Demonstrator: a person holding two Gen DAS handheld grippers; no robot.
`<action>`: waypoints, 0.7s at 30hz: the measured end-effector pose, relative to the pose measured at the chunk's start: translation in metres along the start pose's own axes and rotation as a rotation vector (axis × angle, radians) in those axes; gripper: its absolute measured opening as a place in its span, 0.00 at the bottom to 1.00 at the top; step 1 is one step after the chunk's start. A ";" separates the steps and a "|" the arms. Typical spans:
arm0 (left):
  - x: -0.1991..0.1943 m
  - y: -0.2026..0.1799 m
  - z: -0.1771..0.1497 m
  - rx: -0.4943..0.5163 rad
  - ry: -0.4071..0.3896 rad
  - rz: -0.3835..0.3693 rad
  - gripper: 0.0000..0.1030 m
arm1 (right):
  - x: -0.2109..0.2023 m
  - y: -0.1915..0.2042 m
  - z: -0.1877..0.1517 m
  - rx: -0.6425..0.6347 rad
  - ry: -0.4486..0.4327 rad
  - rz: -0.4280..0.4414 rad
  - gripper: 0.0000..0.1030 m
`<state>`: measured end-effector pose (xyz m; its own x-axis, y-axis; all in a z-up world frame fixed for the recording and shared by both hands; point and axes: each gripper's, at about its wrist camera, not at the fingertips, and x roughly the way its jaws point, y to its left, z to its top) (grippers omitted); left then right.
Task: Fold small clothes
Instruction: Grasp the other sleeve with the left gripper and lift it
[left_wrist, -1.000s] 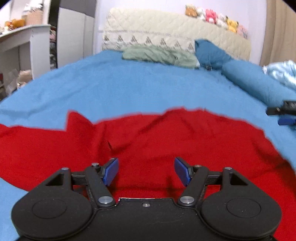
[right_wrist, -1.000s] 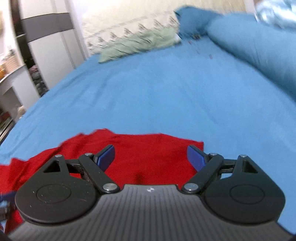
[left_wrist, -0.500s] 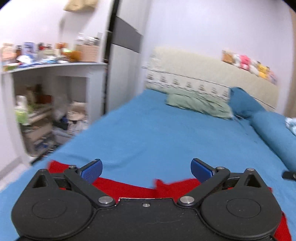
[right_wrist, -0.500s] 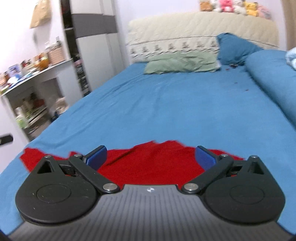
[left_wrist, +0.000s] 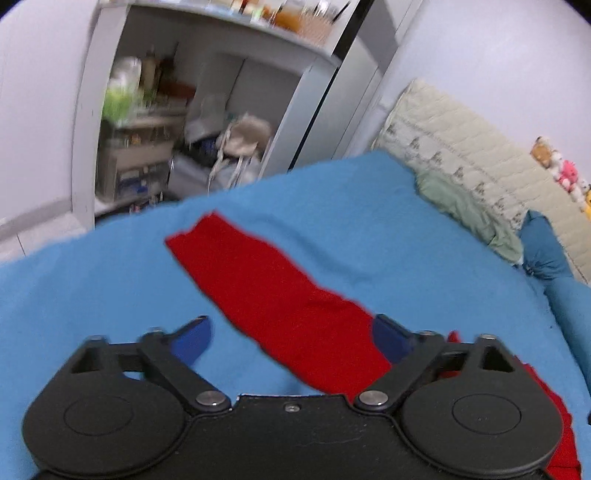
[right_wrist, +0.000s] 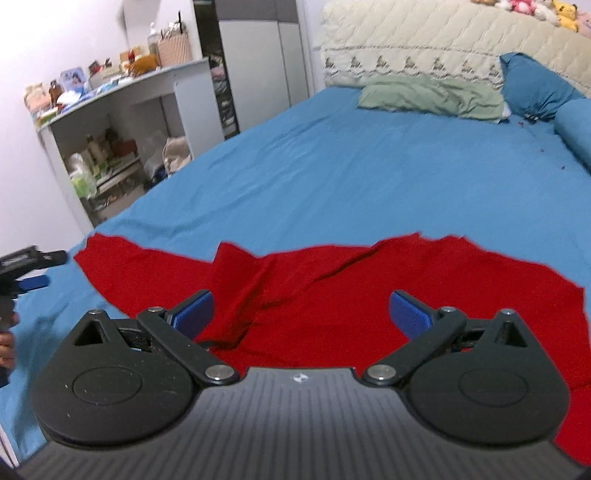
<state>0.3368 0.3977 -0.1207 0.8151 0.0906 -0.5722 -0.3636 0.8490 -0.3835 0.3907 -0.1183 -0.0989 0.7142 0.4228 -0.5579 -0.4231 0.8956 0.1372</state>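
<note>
- Red knit long-sleeved garment (right_wrist: 369, 280) spread out on the bed's blue sheet (right_wrist: 369, 177), near the foot edge, body rumpled with a few creases.
- One red sleeve (left_wrist: 258, 280) stretched flat and straight away from the body, toward the bed edge by the white shelving unit (left_wrist: 177, 110).
- Left gripper (left_wrist: 291, 336) spread wide, holding nothing, hovering over the base of that sleeve.
- Right gripper (right_wrist: 301, 312) likewise parted and empty, poised above the middle of the garment's body.
- No fold visible yet: by the look of it, task at its very start.
- Likely left to do: sleeves brought in over the body, then body doubled over and flattened.
- Green pillow (right_wrist: 432, 98) and dark blue pillow (right_wrist: 535, 85) well apart at the headboard.
</note>
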 end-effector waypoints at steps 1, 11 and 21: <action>0.013 0.004 0.001 -0.017 0.014 0.005 0.75 | 0.005 0.002 -0.005 0.000 0.005 0.004 1.00; 0.072 0.007 0.003 0.016 -0.026 0.142 0.32 | 0.044 -0.005 -0.020 0.013 0.040 0.007 1.00; 0.033 -0.058 0.023 0.197 -0.164 0.155 0.05 | 0.032 -0.030 -0.024 0.066 0.011 0.006 1.00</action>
<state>0.3954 0.3630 -0.1007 0.8245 0.2965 -0.4820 -0.4082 0.9015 -0.1437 0.4132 -0.1347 -0.1406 0.7057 0.4268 -0.5656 -0.3891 0.9005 0.1941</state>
